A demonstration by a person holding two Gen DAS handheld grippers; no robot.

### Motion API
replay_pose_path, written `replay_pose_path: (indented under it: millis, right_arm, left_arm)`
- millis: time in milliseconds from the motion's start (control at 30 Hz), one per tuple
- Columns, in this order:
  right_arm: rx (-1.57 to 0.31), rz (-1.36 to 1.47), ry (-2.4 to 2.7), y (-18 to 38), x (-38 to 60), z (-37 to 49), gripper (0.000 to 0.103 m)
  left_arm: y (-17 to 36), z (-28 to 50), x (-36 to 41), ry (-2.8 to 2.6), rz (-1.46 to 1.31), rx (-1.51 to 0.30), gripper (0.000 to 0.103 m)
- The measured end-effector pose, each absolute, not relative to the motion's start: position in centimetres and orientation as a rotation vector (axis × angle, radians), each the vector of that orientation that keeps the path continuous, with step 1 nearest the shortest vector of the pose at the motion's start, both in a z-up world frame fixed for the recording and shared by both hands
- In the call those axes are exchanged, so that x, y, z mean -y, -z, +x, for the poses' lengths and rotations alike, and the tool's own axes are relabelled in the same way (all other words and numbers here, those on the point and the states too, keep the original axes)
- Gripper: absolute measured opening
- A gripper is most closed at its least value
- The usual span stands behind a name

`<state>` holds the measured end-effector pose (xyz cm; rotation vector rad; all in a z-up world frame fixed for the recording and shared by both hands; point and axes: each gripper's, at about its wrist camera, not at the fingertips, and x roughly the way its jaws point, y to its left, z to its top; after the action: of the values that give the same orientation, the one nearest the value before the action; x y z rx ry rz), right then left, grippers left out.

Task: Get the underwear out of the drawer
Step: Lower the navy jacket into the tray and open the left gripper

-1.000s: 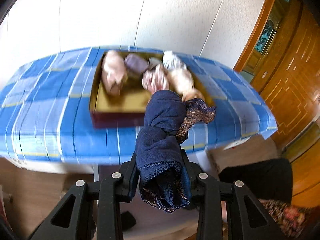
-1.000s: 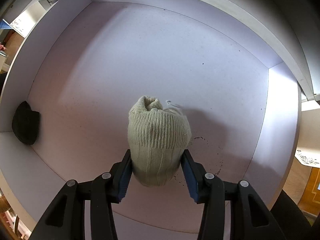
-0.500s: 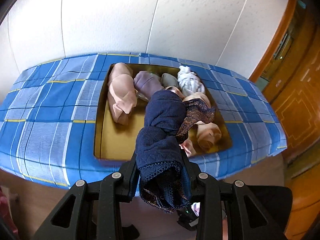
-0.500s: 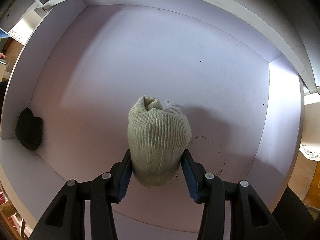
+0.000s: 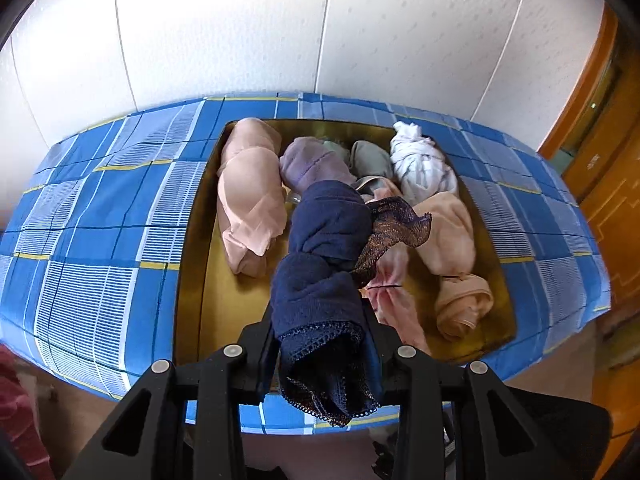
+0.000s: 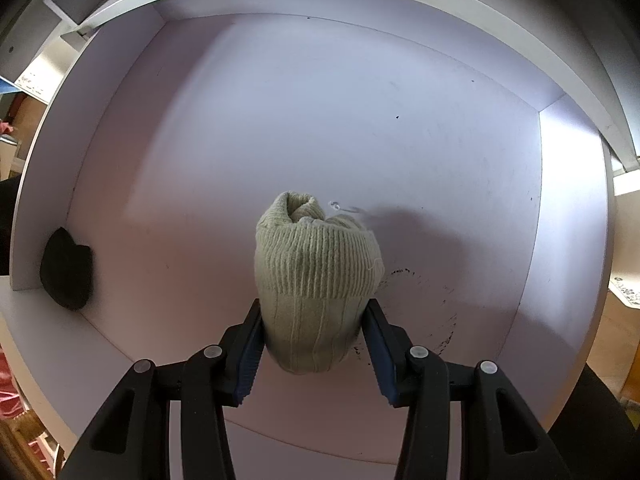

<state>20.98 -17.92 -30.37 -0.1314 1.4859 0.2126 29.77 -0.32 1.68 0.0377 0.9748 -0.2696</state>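
Observation:
My left gripper (image 5: 320,340) is shut on a rolled navy lace underwear (image 5: 328,264), holding it over a gold box (image 5: 224,304) that lies on a blue plaid cloth. Several rolled garments in pink, lilac, white and peach fill that box. In the right wrist view my right gripper (image 6: 314,344) points down into a white drawer (image 6: 360,128) and is shut on a rolled pale green knit piece (image 6: 316,272). A small black bundle (image 6: 66,276) sits in the drawer's left corner.
The blue plaid cloth (image 5: 92,240) covers a surface against a white panelled wall. An orange wooden door (image 5: 608,168) stands at the right. The drawer floor around the green roll is bare, with dark specks to its right.
The left gripper has carried the navy underwear toward and over the gold box, which now looks nearer and larger. The right gripper has barely moved, still holding the green roll.

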Motion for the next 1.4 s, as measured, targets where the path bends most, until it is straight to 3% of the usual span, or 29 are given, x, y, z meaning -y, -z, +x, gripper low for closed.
replay_pose_path:
  millis: [867,933,1000,1100,1167,1300,1400]
  right_arm:
    - [-1.492,-0.097,-0.218,29.4,18.9,21.5,0.048]
    - [-1.492,-0.095,-0.219,29.3,18.9,21.5,0.048]
    - [-1.492,-0.092,-0.219,29.3,19.0,21.5,0.048]
    - [-1.493,-0.088,-0.220,29.2,19.0,21.5,0.048]
    - [-1.494,-0.086,-0.219,29.1,19.0,21.5,0.048]
    - [-1.493,-0.087,-0.219,29.1,19.0,21.5,0.048]
    - [-1.494,-0.083,-0.219,29.3,19.1,21.5,0.048]
  left_arm:
    - [1.9,31.7,2.5,0.271,0.128,-1.091,0.037]
    - [1.8,31.7,2.3,0.260,0.114,-1.083,0.039]
    - [1.4,31.6,1.8,0.254,0.077,-1.073,0.050]
    - [0.1,31.5,0.9,0.235,0.049,-1.028,0.053]
    - [-0.7,31.6,0.7,0.235,0.047,-1.004,0.052]
    - [-0.7,32.0,1.0,0.218,0.115,-1.028,0.037]
    - [0.3,32.2,1.1,0.195,0.152,-1.058,0.037]
